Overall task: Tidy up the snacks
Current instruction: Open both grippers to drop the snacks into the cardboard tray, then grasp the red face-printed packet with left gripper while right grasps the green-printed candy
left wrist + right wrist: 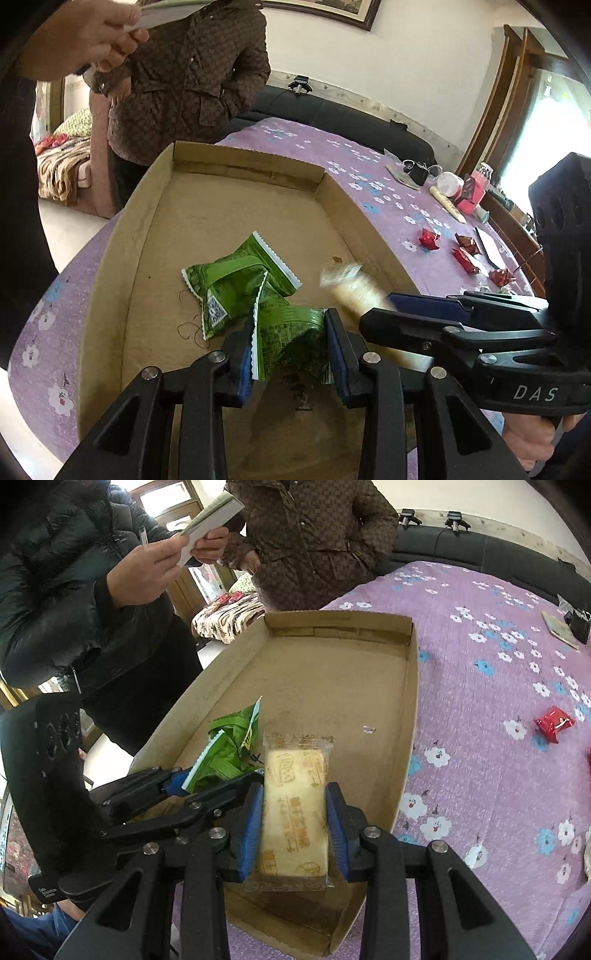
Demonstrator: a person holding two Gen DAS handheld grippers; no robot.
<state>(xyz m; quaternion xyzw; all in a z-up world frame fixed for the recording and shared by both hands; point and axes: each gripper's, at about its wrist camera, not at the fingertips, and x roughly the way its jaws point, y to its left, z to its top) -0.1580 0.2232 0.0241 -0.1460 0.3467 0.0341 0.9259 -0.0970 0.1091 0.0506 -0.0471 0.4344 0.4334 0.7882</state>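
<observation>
Placement was the step in hand: both packets hung over the near end of the shallow cardboard box (413,686), which lay on a bed with a purple flowered cover (491,760). The left hand-held gripper (291,343) was clamped, jaws partly closed, on a crumpled green snack packet (291,332) with a white serrated seam; a second green packet (229,288) already lay on the box floor just beyond it. The right hand-held gripper (293,827) pinched a pale yellow wafer bar (295,808) by its long sides, clear wrapper printed in orange, flat and rigid-looking. Judged from this, the next move called for lowering each to the cardboard and opening the jaws, the bar beside the green ones. Red-wrapped sweets (428,238) waited on the cover beyond the box's right wall.
</observation>
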